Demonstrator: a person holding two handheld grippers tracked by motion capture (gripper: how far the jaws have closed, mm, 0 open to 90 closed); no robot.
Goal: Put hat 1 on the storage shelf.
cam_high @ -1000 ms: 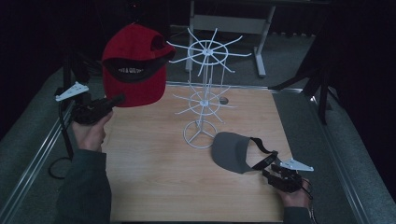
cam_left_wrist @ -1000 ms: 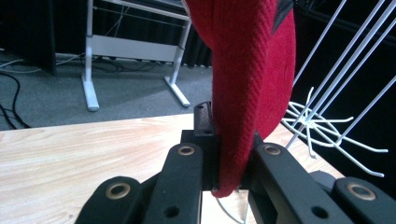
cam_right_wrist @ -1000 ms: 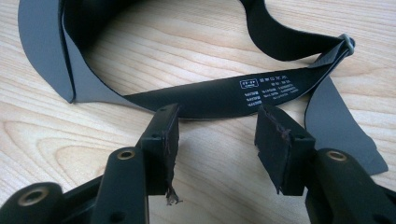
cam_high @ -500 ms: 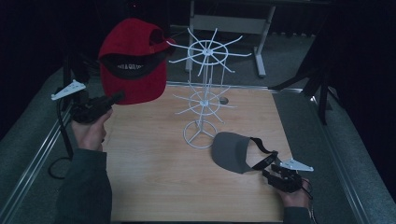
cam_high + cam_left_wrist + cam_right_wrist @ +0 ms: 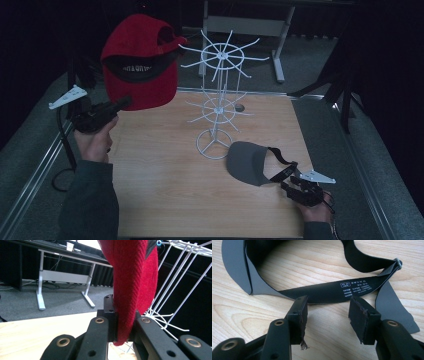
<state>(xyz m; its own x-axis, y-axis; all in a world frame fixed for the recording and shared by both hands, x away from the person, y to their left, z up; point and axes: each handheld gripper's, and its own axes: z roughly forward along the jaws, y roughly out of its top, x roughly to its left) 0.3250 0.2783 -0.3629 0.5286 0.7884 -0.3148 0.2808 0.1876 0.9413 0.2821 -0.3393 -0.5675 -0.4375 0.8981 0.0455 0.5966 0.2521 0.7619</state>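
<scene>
The left gripper [image 5: 117, 335] has its jaws clamped on the edge of a red baseball cap [image 5: 140, 60], held in the air beside the top arms of the white wire rack [image 5: 220, 100]. The right gripper [image 5: 327, 312] rests low on the wooden tabletop [image 5: 175, 200], jaws apart and holding nothing, just short of the black strap of the grey visor [image 5: 250, 162], which lies flat near the rack's base.

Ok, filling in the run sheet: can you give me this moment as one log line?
left gripper: shut on red knitted cap, held up beside white wire rack | right gripper: jaws open by grey visor's black strap on wooden table
</scene>
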